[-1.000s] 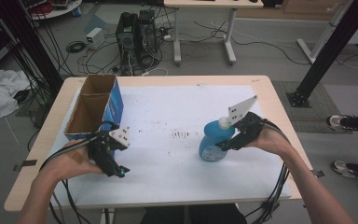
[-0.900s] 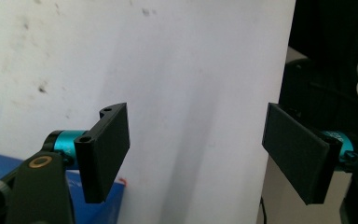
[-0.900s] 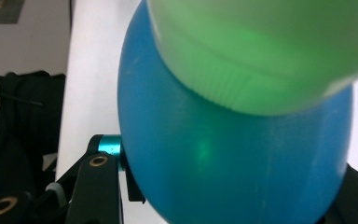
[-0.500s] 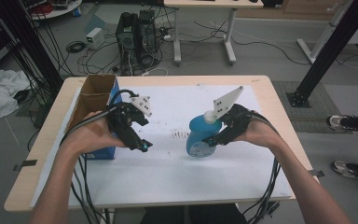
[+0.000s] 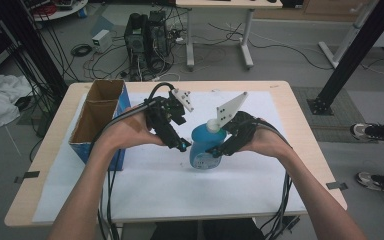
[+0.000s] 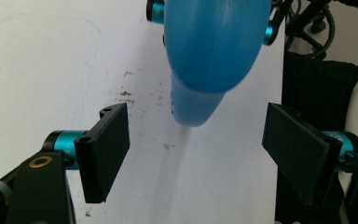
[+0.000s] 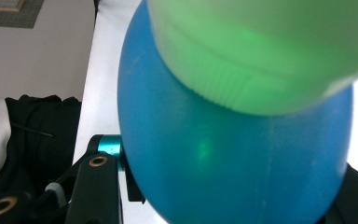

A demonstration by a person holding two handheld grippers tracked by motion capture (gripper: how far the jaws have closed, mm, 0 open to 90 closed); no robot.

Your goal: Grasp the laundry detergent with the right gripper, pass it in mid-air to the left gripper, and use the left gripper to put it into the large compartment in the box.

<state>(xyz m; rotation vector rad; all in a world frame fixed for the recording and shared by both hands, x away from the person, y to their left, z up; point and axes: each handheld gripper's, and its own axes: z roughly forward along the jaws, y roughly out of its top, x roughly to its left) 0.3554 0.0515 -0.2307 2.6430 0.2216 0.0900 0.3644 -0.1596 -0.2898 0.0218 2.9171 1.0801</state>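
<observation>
**Blue bottle held by one gripper, second gripper arriving**

Blue bottle (image 5: 203,148) sits between the jaws of the right gripper (image 5: 219,149), which press on both sides of its round body; its base looks to be low over the white mat (image 5: 145,185), but I cannot tell if it touches. In the right gripper view the bottle's smooth, glossy plastic comes up close between the jaws, with a pale ribbed cap (image 7: 265,56) above. The body is wide at the belly and becomes narrow toward one end.

The left gripper (image 5: 179,145) is just beside the bottle, on the side away from the right one. Its jaws stand wide apart with nothing between them; in the left gripper view the bottle hangs ahead of the flat black pads (image 6: 107,149), beyond their tips.

I judge the step in hand is the approach of the second gripper, perhaps for a handover or to work the cap. The next move would call for bringing the open jaws around the body or neck, and closing softly, because the plastic is slippery and curved.

Farther from the jaws, an open cardboard box (image 5: 97,117) with blue sides stands at the mat's edge, on the wooden table (image 5: 300,130)
</observation>
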